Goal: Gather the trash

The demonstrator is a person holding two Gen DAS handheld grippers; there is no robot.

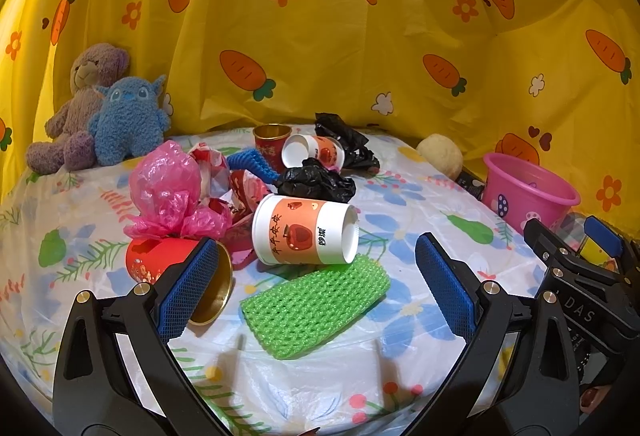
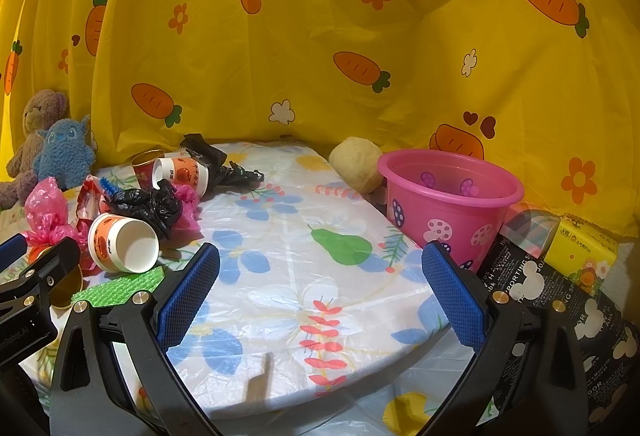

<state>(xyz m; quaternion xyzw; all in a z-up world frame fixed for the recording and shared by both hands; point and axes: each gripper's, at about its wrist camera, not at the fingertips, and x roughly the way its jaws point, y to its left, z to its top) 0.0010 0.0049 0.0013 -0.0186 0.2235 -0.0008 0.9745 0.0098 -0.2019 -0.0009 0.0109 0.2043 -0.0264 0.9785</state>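
Observation:
My left gripper [image 1: 316,276] is open above a green foam net [image 1: 316,312] on the table. A white and orange paper cup [image 1: 306,230] lies on its side just beyond it. A red cup with a gold inside [image 1: 168,260] lies by my left finger. Pink plastic bag [image 1: 168,192], black bags [image 1: 316,182], a second paper cup [image 1: 314,152] and another red cup [image 1: 271,140] lie behind. My right gripper [image 2: 320,280] is open and empty over bare tablecloth. The pink bucket [image 2: 448,204] stands at the right; it also shows in the left wrist view [image 1: 528,192].
Two plush toys [image 1: 100,116] sit at the back left. A beige ball [image 2: 356,164] rests beside the bucket. A yellow tissue pack [image 2: 580,248] and a black printed bag [image 2: 560,296] lie off the table's right edge. A yellow carrot curtain [image 2: 320,36] closes the back.

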